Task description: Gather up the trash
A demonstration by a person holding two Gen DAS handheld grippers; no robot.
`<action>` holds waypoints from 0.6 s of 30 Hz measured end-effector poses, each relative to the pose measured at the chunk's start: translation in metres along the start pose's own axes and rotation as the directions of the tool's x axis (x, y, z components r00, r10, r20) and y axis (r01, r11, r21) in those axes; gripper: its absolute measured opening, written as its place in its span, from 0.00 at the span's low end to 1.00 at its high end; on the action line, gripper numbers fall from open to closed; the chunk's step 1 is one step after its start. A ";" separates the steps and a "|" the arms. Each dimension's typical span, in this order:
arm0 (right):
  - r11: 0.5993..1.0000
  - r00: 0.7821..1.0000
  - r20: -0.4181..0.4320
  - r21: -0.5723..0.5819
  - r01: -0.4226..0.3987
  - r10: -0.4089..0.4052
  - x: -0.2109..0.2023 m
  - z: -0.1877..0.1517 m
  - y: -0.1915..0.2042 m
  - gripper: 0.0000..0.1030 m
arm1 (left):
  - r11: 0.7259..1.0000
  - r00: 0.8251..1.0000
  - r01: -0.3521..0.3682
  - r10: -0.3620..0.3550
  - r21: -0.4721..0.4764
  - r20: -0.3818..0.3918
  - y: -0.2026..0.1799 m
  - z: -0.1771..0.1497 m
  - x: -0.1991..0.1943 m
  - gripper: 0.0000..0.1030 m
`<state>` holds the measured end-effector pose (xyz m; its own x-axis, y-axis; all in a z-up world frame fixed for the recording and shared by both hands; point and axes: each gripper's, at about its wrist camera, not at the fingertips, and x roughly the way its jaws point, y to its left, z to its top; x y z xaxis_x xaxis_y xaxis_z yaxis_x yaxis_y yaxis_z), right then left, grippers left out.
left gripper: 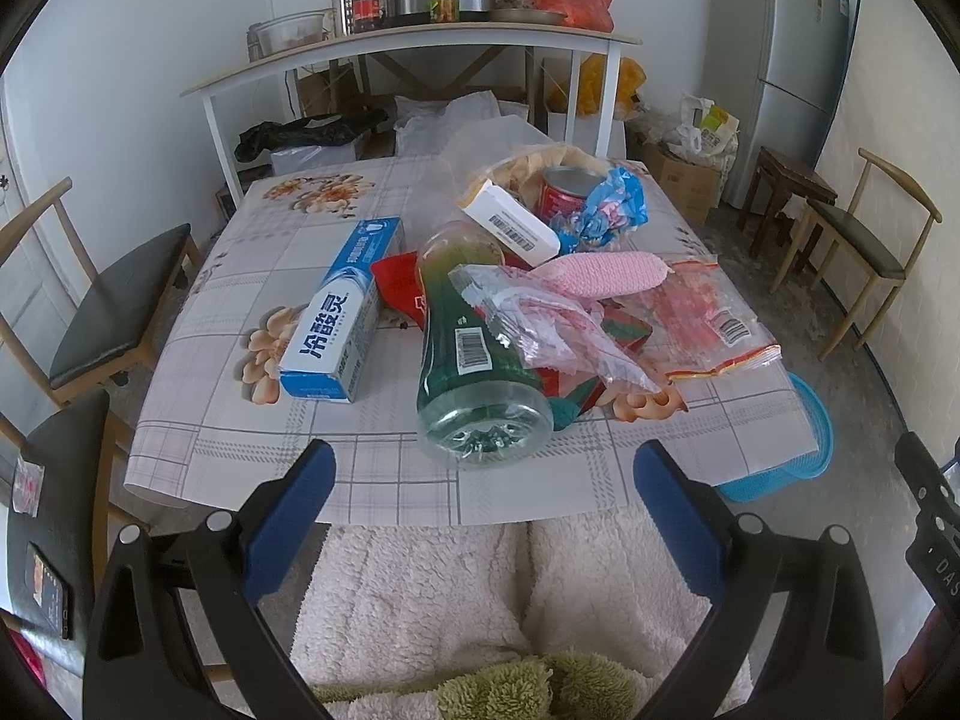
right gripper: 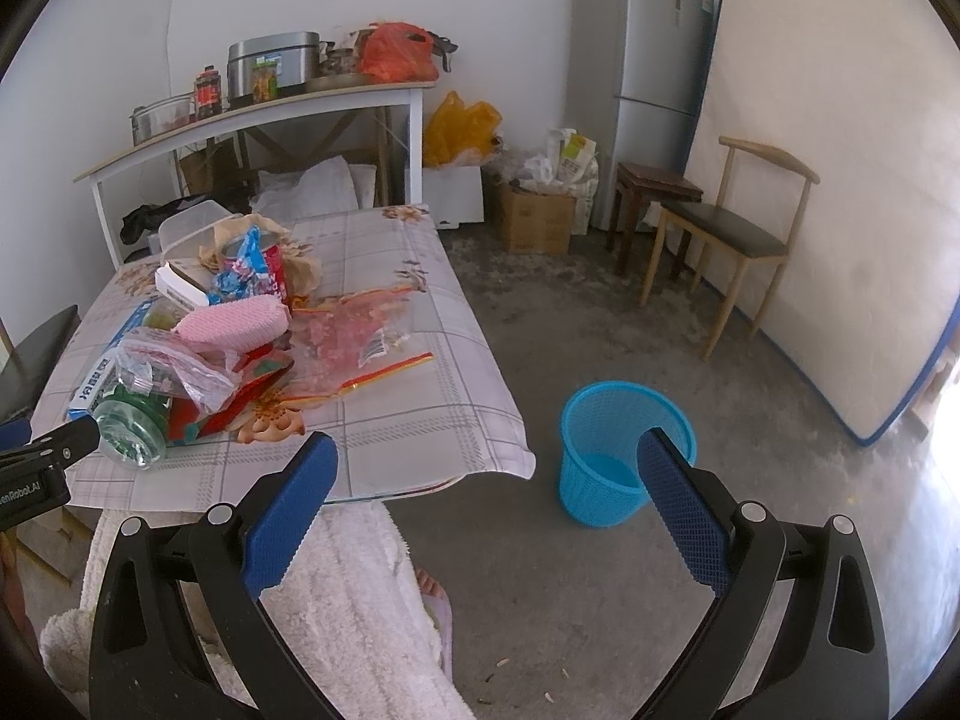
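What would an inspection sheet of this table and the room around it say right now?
Surface: table under a checked floral cloth.
Job's things: green bottle lying on its side, toothpaste box, crumpled wrappers, red can; blue bin on the floor, looks empty.
Clutter: pink sponge on the pile.
Grippers: left gripper and right gripper both open, holding nothing.
Cables: nothing seen.
Surroundings: chair, fridge, shelf with pots and jars.

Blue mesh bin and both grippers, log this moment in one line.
left gripper open, empty | right gripper open, empty | blue mesh plastic bin on floor, upright | trash on table
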<state>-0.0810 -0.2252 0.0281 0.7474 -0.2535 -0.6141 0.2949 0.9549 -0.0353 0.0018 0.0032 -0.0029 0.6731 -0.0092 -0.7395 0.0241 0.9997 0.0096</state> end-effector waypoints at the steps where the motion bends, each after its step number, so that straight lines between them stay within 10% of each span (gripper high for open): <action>1: 1.000 1.000 0.001 -0.001 0.000 0.000 0.000 0.001 0.000 0.93 | 1.000 1.000 0.000 0.000 0.000 0.001 0.001 0.000 0.000 0.95; 18: 1.000 1.000 0.001 -0.004 -0.001 0.001 -0.003 0.001 0.006 0.93 | 1.000 1.000 0.000 0.000 -0.004 0.000 0.003 0.002 -0.002 0.95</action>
<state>-0.0808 -0.2192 0.0310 0.7480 -0.2532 -0.6135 0.2924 0.9556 -0.0379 0.0025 0.0057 -0.0001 0.6728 -0.0087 -0.7398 0.0211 0.9998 0.0074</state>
